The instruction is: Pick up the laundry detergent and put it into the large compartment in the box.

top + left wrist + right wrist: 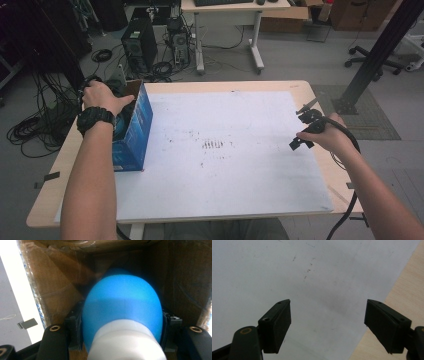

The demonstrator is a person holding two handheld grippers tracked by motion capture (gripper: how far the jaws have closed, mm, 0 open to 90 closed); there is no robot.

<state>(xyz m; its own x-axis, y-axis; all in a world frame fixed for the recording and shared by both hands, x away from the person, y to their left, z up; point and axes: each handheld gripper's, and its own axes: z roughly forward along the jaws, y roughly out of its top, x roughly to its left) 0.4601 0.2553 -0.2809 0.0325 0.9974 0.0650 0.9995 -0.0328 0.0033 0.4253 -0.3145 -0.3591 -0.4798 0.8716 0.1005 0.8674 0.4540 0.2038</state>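
The left gripper (122, 327) reaches down into an open blue box (135, 131) that stands at the left edge of the table (280, 86). Its 2 jaws are clenched on a blue ball (122, 307), 1 pad on each side of it. A white part (127, 342) sits below the blue, nearest the camera; what it is cannot be told. Brown cardboard walls surround the ball on all sides, so it is inside the box. In the high view the left hand (102, 97), with a black watch (95, 118) on the wrist, covers the box opening.

The right gripper (327, 325) hangs over the right edge of the white sheet (240, 160) that covers the table, well apart from the box. Its jaws stand wide, released, with nothing between them. The right hand (327, 134) holds it near the table's right side.
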